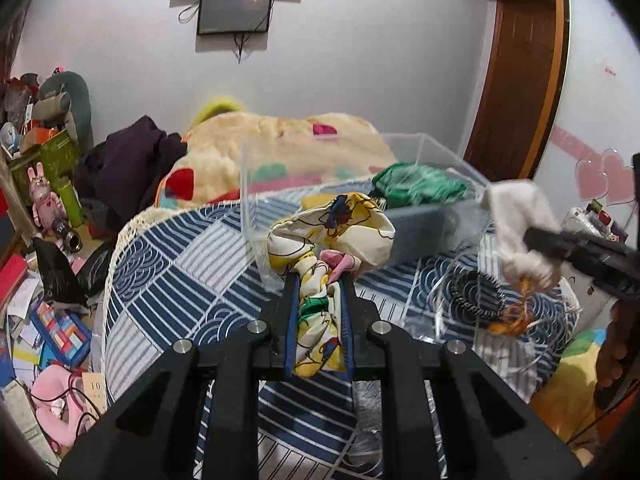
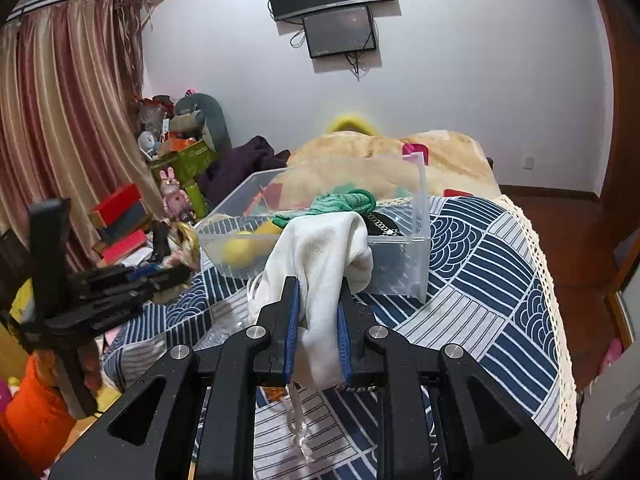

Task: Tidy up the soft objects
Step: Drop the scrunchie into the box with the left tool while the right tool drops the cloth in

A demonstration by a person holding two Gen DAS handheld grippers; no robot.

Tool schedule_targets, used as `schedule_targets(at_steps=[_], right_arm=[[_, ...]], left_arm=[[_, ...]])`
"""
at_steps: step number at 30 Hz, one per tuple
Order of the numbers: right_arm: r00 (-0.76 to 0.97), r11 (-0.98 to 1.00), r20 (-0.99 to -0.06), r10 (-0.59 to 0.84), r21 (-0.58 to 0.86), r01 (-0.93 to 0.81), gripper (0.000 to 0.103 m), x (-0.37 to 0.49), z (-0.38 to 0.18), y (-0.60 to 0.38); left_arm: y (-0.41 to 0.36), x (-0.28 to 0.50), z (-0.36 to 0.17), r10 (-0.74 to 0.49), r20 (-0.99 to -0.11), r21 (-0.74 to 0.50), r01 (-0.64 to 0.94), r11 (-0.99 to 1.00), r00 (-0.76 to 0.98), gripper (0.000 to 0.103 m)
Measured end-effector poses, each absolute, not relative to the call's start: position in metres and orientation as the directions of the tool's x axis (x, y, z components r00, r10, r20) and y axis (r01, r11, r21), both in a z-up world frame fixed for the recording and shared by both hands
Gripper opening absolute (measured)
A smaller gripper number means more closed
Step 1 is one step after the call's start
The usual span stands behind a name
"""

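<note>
Two soft things are getting carried at once here. The left gripper [image 1: 319, 280] is clamping a yellow printed cloth [image 1: 332, 228], holding it up just in front of the clear plastic bin [image 1: 256, 184]. The right gripper [image 2: 319, 292] is squeezing a white sock [image 2: 320, 256], which is dangling right by the bin's near wall. A green knit piece [image 1: 420, 184] is already lying inside the bin. The bin is sitting on the bed with the blue patterned bedspread [image 1: 176, 280], and a black hair tie [image 1: 476, 294] is lying in a smaller clear tray [image 1: 428, 304] beside it.
</note>
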State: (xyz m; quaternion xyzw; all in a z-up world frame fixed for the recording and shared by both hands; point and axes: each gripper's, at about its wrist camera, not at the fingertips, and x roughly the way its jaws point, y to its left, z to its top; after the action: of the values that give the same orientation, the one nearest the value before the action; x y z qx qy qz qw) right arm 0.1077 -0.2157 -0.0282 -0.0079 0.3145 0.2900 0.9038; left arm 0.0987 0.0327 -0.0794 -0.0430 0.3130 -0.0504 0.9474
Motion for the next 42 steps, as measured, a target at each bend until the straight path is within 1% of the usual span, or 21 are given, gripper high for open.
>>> schedule_targets(at_steps=[3, 5, 7, 11, 15, 19, 23, 25, 28, 33, 35, 36, 37, 38, 39, 40, 42], right_arm=[[0.626, 0.839, -0.593, 0.506, 0.17, -0.518, 0.015, 0.114, -0.034, -0.216], [0.631, 0.84, -0.586, 0.508, 0.175, -0.514, 0.015, 0.117, -0.033, -0.218], [0.639, 0.837, -0.57, 0.517, 0.177, -0.518, 0.015, 0.115, -0.025, -0.222], [0.688, 0.842, -0.508, 0.517, 0.159, -0.516, 0.015, 0.117, -0.002, -0.224], [0.738, 0.859, -0.456, 0.497, 0.14, -0.492, 0.015, 0.131, 0.018, -0.224], [0.766, 0.875, -0.439, 0.469, 0.113, -0.471, 0.016, 0.148, 0.026, -0.216], [0.767, 0.887, -0.475, 0.431, 0.067, -0.457, 0.015, 0.169, 0.02, -0.201], [0.749, 0.887, -0.514, 0.419, 0.055, -0.458, 0.015, 0.18, 0.009, -0.193], [0.708, 0.884, -0.573, 0.413, 0.068, -0.462, 0.016, 0.193, -0.009, -0.187], [0.678, 0.885, -0.621, 0.394, 0.059, -0.461, 0.015, 0.196, -0.026, -0.181], [0.676, 0.887, -0.63, 0.382, 0.047, -0.459, 0.016, 0.196, -0.028, -0.181], [0.677, 0.889, -0.633, 0.375, 0.041, -0.455, 0.017, 0.195, -0.028, -0.181], [0.686, 0.896, -0.632, 0.362, 0.032, -0.443, 0.017, 0.192, -0.028, -0.182], [0.691, 0.897, -0.629, 0.358, 0.027, -0.44, 0.019, 0.192, -0.027, -0.183], [0.695, 0.899, -0.627, 0.353, 0.022, -0.437, 0.023, 0.192, -0.026, -0.184], [0.701, 0.902, -0.624, 0.344, 0.011, -0.433, 0.026, 0.191, -0.023, -0.184], [0.708, 0.9, -0.617, 0.344, 0.001, -0.437, 0.042, 0.188, -0.019, -0.185]], left_arm=[[0.03, 0.102, -0.072, -0.126, -0.573, -0.109, 0.077, 0.991, 0.81, 0.018], [0.027, 0.106, -0.069, -0.126, -0.565, -0.105, 0.081, 0.991, 0.815, 0.018], [0.024, 0.109, -0.064, -0.129, -0.555, -0.105, 0.085, 0.991, 0.822, 0.018], [0.023, 0.119, -0.052, -0.128, -0.53, -0.101, 0.088, 0.991, 0.838, 0.018], [0.023, 0.133, -0.041, -0.134, -0.507, -0.105, 0.093, 0.99, 0.852, 0.018], [0.023, 0.151, -0.036, -0.141, -0.505, -0.117, 0.094, 0.989, 0.851, 0.018], [0.021, 0.174, -0.041, -0.167, -0.53, -0.14, 0.108, 0.984, 0.831, 0.018], [0.019, 0.186, -0.046, -0.169, -0.549, -0.147, 0.104, 0.984, 0.818, 0.018], [0.014, 0.205, -0.06, -0.153, -0.588, -0.14, 0.086, 0.986, 0.794, 0.018], [0.001, 0.227, -0.081, -0.162, -0.647, -0.125, 0.106, 0.987, 0.746, 0.018], [-0.002, 0.229, -0.085, -0.143, -0.653, -0.102, 0.101, 0.99, 0.744, 0.018], [-0.002, 0.23, -0.085, -0.137, -0.652, -0.098, 0.096, 0.991, 0.746, 0.019], [-0.001, 0.23, -0.085, -0.134, -0.656, -0.097, 0.092, 0.991, 0.743, 0.024], [0.0, 0.23, -0.085, -0.136, -0.658, -0.102, 0.091, 0.991, 0.74, 0.027], [0.001, 0.229, -0.085, -0.137, -0.661, -0.106, 0.089, 0.99, 0.737, 0.035], [0.002, 0.229, -0.085, -0.136, -0.665, -0.106, 0.087, 0.991, 0.735, 0.041], [0.004, 0.225, -0.083, -0.128, -0.664, -0.1, 0.082, 0.992, 0.737, 0.044]])
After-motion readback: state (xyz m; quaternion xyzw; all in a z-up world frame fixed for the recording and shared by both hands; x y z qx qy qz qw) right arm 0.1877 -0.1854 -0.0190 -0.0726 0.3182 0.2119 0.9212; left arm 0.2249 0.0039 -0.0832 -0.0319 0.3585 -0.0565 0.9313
